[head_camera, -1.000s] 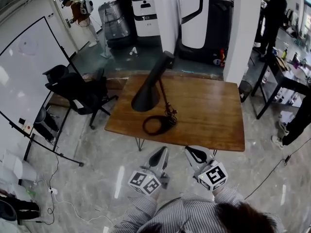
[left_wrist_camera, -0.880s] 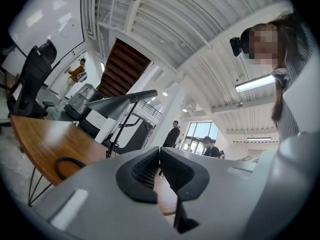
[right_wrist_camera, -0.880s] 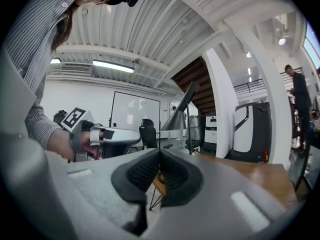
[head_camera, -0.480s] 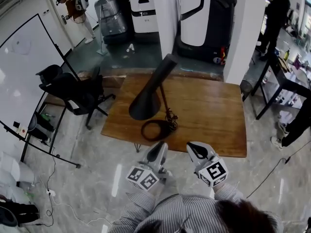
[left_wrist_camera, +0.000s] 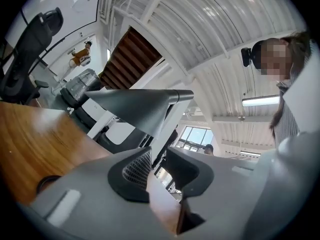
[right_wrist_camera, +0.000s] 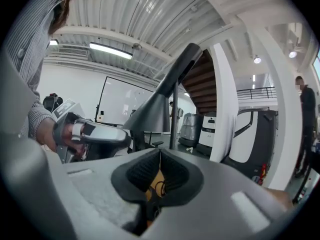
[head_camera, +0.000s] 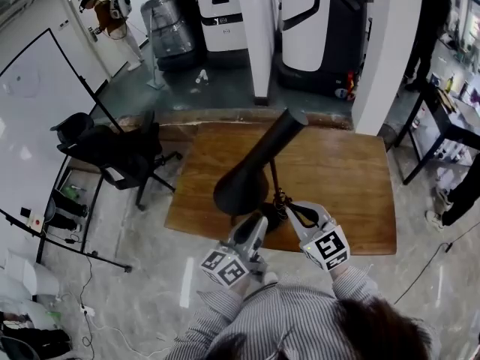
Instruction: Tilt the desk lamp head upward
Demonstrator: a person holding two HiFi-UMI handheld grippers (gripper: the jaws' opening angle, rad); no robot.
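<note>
Left tongs: jaws apart, nothing between the pads; they have just been opening. Right tongs: jaw tips together, gripping nothing. Both tongs sit side by side over the near edge of the bench, tips pointing away from the person.

The desk lamp stands on the bench directly ahead of both tongs. Its stem rises just beyond the gap between the left and right tongs. The lamp head, a dark cone, hangs above and just ahead of the left tongs' tips. Its wide mouth faces down, and its narrow end slants up and away toward the right tongs' side. Neither tongs grips any part of the lamp.
</note>
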